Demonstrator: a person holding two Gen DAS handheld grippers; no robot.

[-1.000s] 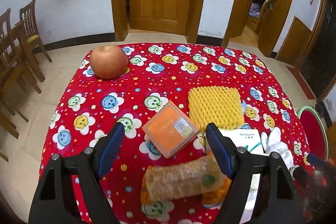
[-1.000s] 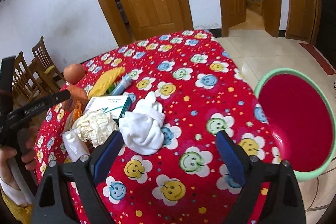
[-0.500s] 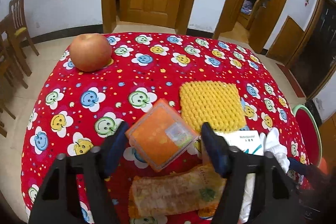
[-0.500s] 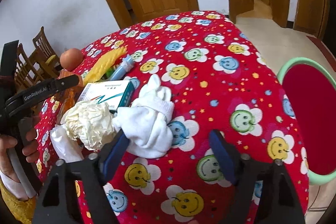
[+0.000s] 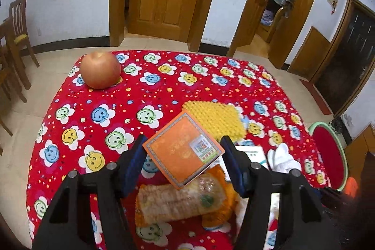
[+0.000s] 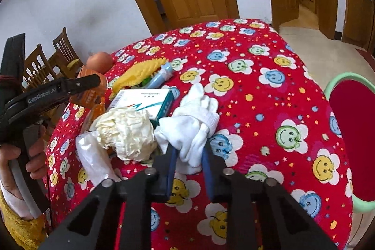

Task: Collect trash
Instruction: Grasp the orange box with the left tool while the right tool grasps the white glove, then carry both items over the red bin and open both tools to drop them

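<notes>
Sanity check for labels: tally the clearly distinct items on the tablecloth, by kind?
boxes: 2 (orange box, white-teal box)
apple: 1
yellow foam net: 1
snack packet: 1
white cloth: 1
crumpled paper: 1
blue tube: 1
clear bag: 1
Total: 9

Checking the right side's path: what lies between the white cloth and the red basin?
Right wrist view: only bare tablecloth separates the white cloth from the red basin.

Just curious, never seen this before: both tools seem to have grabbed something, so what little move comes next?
Probably lift both. The right gripper pinches the white cloth; the left gripper holds the orange box. Then carry them toward the red basin.
</notes>
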